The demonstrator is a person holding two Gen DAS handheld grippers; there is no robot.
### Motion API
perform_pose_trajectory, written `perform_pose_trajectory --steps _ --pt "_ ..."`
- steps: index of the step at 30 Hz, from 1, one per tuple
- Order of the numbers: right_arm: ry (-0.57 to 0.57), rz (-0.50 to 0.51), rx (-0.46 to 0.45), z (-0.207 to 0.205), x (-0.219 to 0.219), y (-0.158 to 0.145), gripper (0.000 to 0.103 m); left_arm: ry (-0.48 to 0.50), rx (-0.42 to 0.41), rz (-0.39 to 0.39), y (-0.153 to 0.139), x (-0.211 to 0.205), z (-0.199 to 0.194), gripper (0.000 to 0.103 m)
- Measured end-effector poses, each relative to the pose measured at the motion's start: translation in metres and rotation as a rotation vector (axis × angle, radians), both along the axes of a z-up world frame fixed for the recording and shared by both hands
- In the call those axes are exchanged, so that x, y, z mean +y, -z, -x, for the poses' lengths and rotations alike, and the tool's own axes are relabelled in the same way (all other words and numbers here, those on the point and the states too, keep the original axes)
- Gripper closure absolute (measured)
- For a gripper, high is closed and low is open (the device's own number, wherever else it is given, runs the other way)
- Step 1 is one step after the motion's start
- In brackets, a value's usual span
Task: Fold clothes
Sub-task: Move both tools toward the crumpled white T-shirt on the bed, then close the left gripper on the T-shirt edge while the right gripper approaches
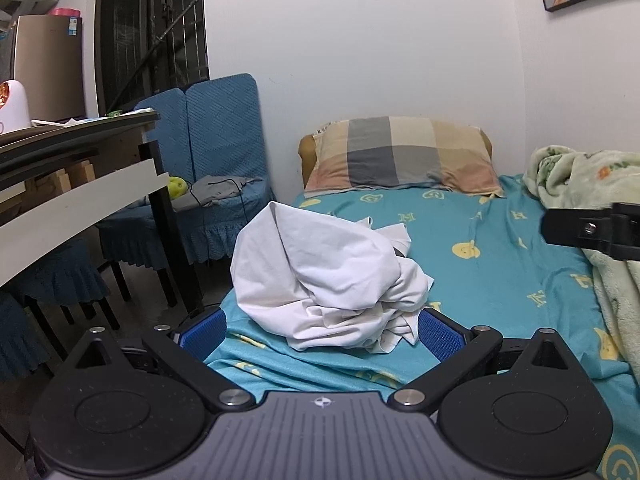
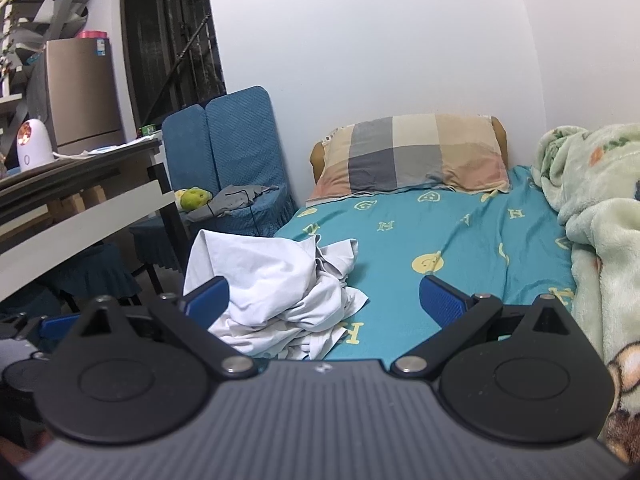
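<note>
- Step, as I read it: very start of the fold. The white garment (image 1: 328, 280) is an unsorted heap, nothing spread or creased flat yet. I'm lining up for a first pick.
- Location: the heap sits on the teal bedsheet (image 1: 500, 264) at the bed's left edge, nearest the blue chair (image 1: 224, 140) and the table (image 1: 80, 168). It is well apart from the checked pillow (image 1: 400, 156) and the green blanket (image 1: 592, 184).
- Left gripper (image 1: 320, 330): jaws spread wide, holding nothing. The heap's near edge lies between the blue pads (image 1: 438, 334); contact with the right pad is possible, I can't confirm it.
- Right gripper (image 2: 324, 300): also wide open and empty. It points more at bare sheet, with the heap off toward its left finger, which overlaps the cloth in view. Touching or not: can't tell.
- Orientation: no clear long axis. The bundle is bunched up, taller at the left rear and spilling into thin folds toward me and to the right. I can't identify collar, hem or sleeves, so which way it points is unknown.
- Next move, my judgement: close on a loose outer edge at the front, one per gripper, then lift and pull apart to open it flat on the sheet.
- Needs: a shallow pinch, so I take one layer and not the bedsheet under it.
</note>
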State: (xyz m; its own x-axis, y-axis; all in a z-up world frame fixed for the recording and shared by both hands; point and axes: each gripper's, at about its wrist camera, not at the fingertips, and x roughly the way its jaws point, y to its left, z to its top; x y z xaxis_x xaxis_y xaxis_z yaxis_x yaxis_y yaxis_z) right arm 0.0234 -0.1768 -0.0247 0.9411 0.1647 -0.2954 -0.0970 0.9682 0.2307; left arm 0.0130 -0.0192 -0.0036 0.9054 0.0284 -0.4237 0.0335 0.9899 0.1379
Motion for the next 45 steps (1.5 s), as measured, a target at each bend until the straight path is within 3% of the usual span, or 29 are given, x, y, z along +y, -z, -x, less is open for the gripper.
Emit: perform_pose_trajectory --steps 11,14,22,28,31,34,36,40,45 --pt "0.056 -0.005 0.065 -0.009 -0.014 0.010 0.000 0.046 0.059 -0.068 0.012 -0.019 -0.075 0.001" --pt "0.079 -0.026 0.085 -0.013 -0.020 0.012 0.000 0.075 0.066 -0.098 0.019 -0.029 -0.107 0.009" --pt "0.127 -0.074 0.148 -0.035 -0.039 0.028 0.000 0.158 0.039 -0.162 0.041 -0.065 -0.203 0.010" --pt "0.116 -0.137 0.187 -0.056 -0.050 0.045 0.000 0.201 0.063 -0.221 0.069 -0.094 -0.278 0.021" --pt "0.107 -0.162 0.196 -0.063 -0.053 0.051 0.000 0.196 0.120 -0.247 0.086 -0.099 -0.311 0.034" --pt "0.083 -0.174 0.185 -0.069 -0.055 0.056 0.000 0.174 0.192 -0.257 0.102 -0.097 -0.331 0.065" --pt "0.074 -0.175 0.191 -0.073 -0.054 0.059 0.000 0.164 0.191 -0.231 0.102 -0.089 -0.329 0.093" --pt "0.048 -0.189 0.181 -0.074 -0.053 0.060 0.000 0.177 0.155 -0.126 0.075 -0.063 -0.294 0.098" --pt "0.029 -0.155 0.137 -0.066 -0.046 0.053 0.000 0.225 0.074 0.028 0.011 -0.026 -0.209 0.099"
